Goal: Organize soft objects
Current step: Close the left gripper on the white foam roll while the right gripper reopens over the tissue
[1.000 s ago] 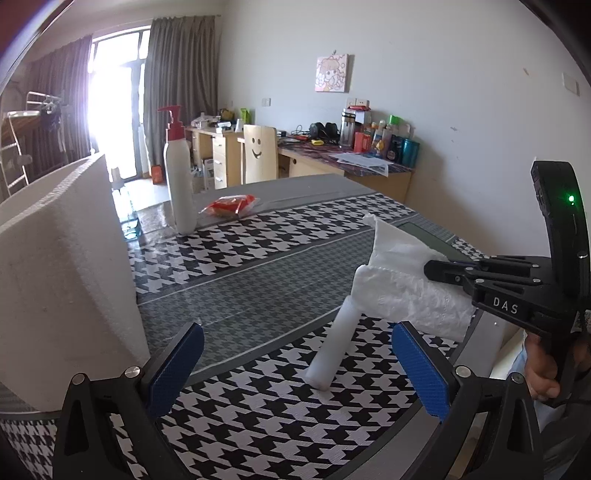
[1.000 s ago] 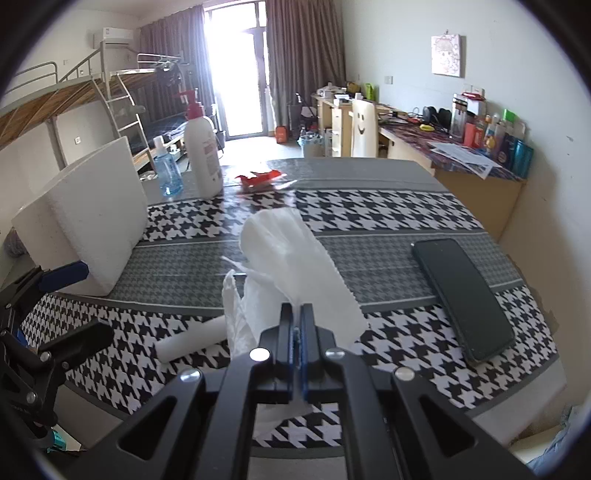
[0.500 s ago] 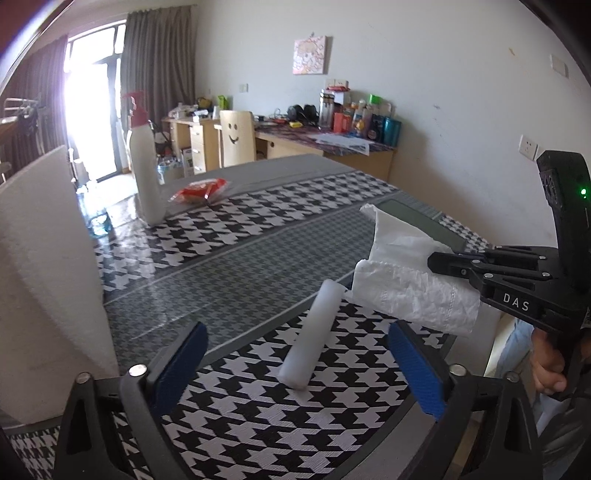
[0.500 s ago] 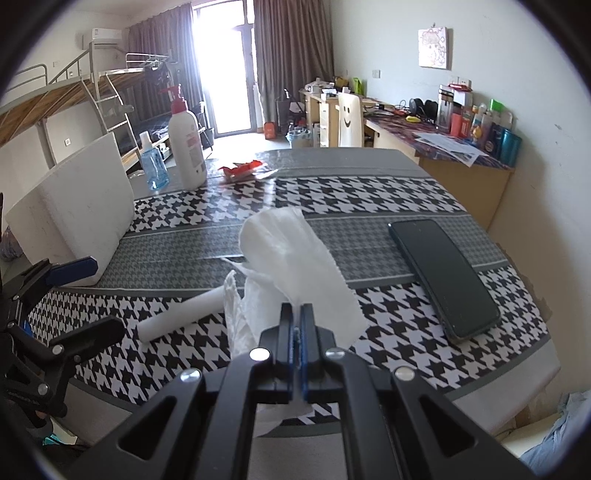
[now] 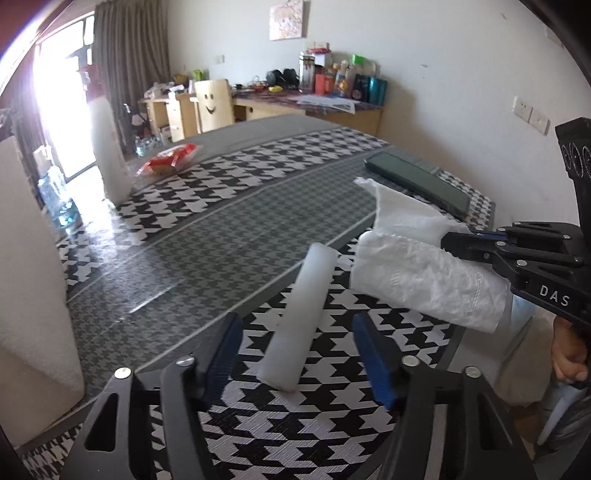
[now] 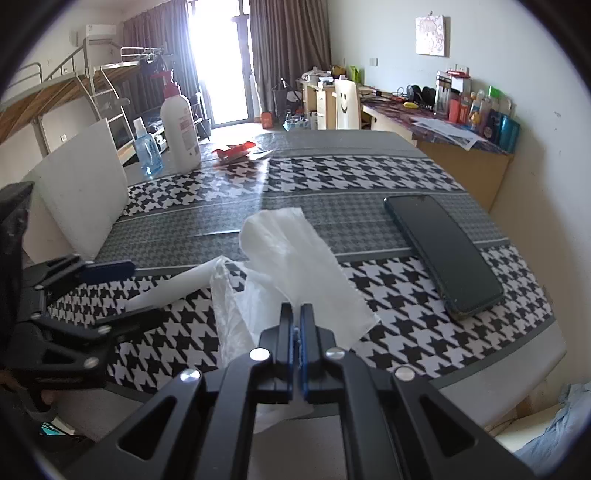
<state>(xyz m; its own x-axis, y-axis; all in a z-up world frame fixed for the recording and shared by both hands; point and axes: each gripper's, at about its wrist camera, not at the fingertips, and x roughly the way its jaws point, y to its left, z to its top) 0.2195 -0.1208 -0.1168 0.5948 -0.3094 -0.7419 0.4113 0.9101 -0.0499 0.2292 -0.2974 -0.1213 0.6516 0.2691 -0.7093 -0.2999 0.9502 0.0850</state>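
Your right tool [image 6: 295, 314] is clamped on the plastic bag [image 6: 291, 254], held above the tabletop [image 5: 229, 229]. Your left tool [image 5: 297, 339], jaws apart, straddles the foam roll [image 5: 301, 317]; closing off-centre could roll it away.

White-walled room: bright window [image 6: 218, 55] with dark curtains [image 6: 288, 48] at far end, loft bed [image 6: 66, 85] on one side, cluttered wooden desk [image 6: 443, 125] along the other wall, small picture [image 6: 429, 35] above it.
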